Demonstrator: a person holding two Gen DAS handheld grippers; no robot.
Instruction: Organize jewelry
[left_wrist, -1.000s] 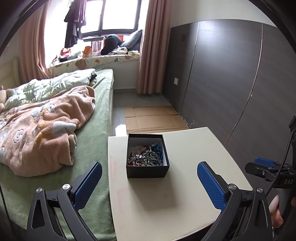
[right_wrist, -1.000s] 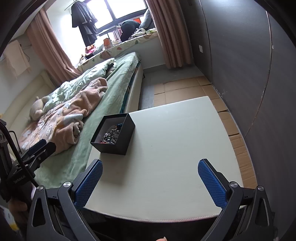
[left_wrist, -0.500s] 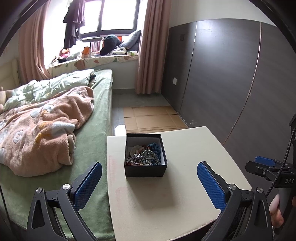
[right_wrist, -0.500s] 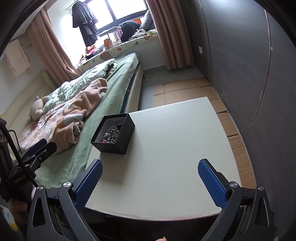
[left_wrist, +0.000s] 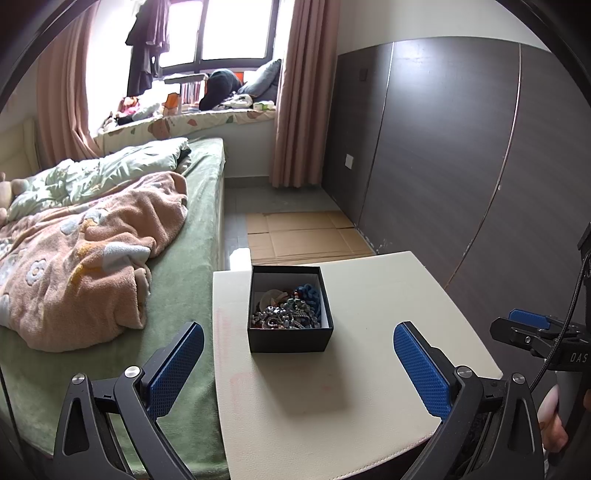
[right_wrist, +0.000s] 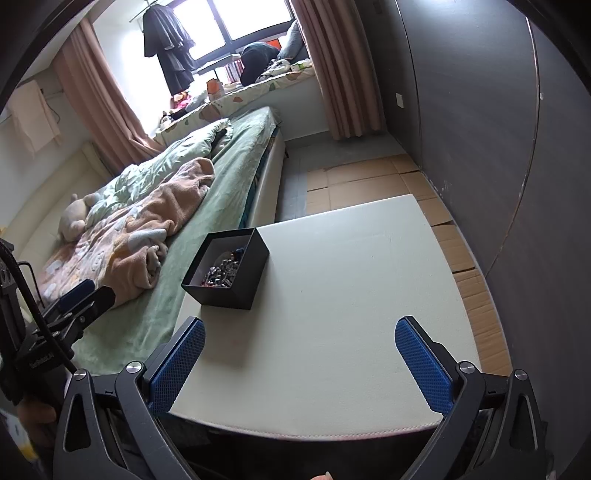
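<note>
On table (left_wrist: 369, 387), jewelry box (left_wrist: 290, 334) untouched

Your jewelry (left_wrist: 286, 310) is lying tangled in the box (left_wrist: 290, 338), its pieces too small to tell apart. The box's near wall is hiding the lowest pieces. Your right hand (left_wrist: 552, 424) is getting cut off by the picture's edge.

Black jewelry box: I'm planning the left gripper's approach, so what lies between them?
Only bare tabletop lies between the open left gripper and the black jewelry box, seen in the left wrist view.
</note>
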